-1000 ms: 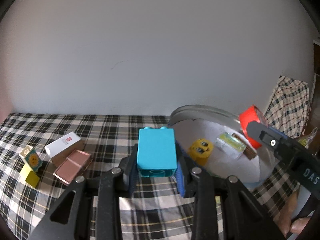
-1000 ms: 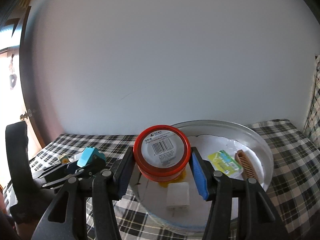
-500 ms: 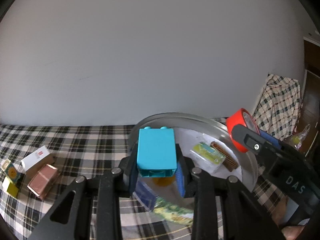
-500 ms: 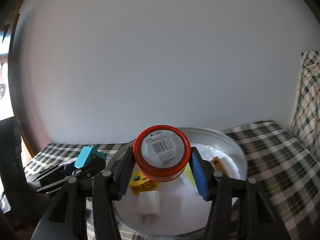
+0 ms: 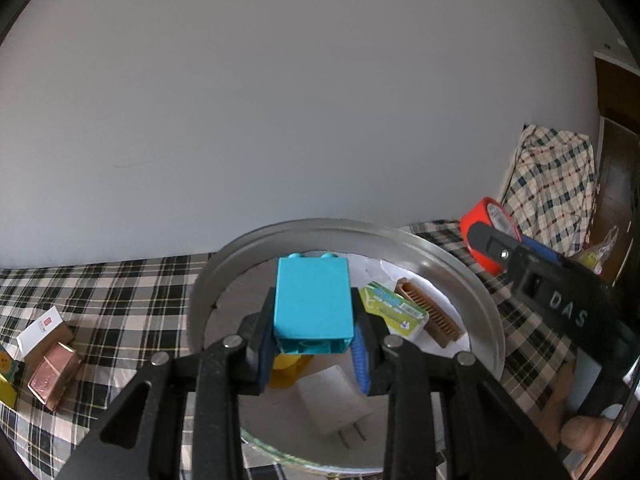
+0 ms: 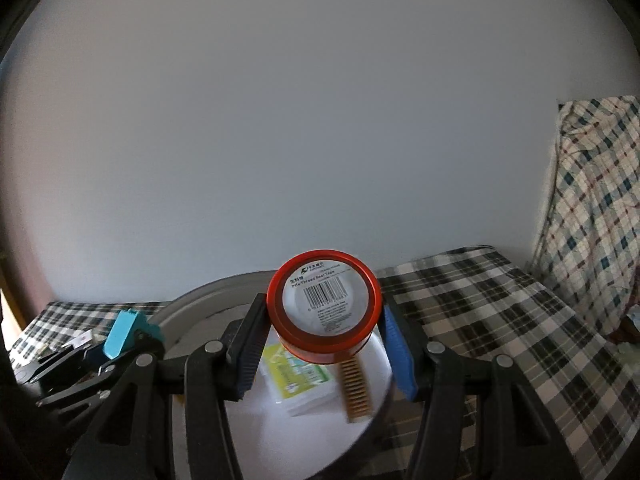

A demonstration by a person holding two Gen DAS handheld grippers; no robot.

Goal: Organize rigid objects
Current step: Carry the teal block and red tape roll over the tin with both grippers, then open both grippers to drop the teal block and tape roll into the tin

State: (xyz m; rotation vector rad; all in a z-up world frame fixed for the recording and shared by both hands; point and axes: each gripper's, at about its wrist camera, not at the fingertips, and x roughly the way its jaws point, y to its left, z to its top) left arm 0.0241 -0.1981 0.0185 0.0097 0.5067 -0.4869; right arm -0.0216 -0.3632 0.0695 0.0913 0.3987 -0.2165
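My left gripper [image 5: 314,344] is shut on a turquoise toy block [image 5: 313,304] and holds it above the round metal basin [image 5: 476,284]. My right gripper [image 6: 324,344] is shut on a red tape roll [image 6: 325,306] with a barcode label, above the basin [image 6: 188,304]. The tape roll also shows in the left wrist view [image 5: 486,232], over the basin's right rim. The block shows in the right wrist view [image 6: 120,332]. In the basin lie a white charger plug [image 5: 332,404], a yellow toy [image 5: 286,368], a green-and-white packet [image 5: 390,308] and a brown comb [image 5: 430,312].
On the checked cloth [image 5: 120,304] left of the basin lie a white-topped box [image 5: 40,330], a pink shiny box [image 5: 54,372] and small yellow cubes [image 5: 6,376]. A checked fabric hangs at the right [image 6: 596,208]. A white wall stands behind.
Both grippers have moved right and forward over the basin with their objects. The boxes on the cloth have slid to the left edge of the left wrist view.
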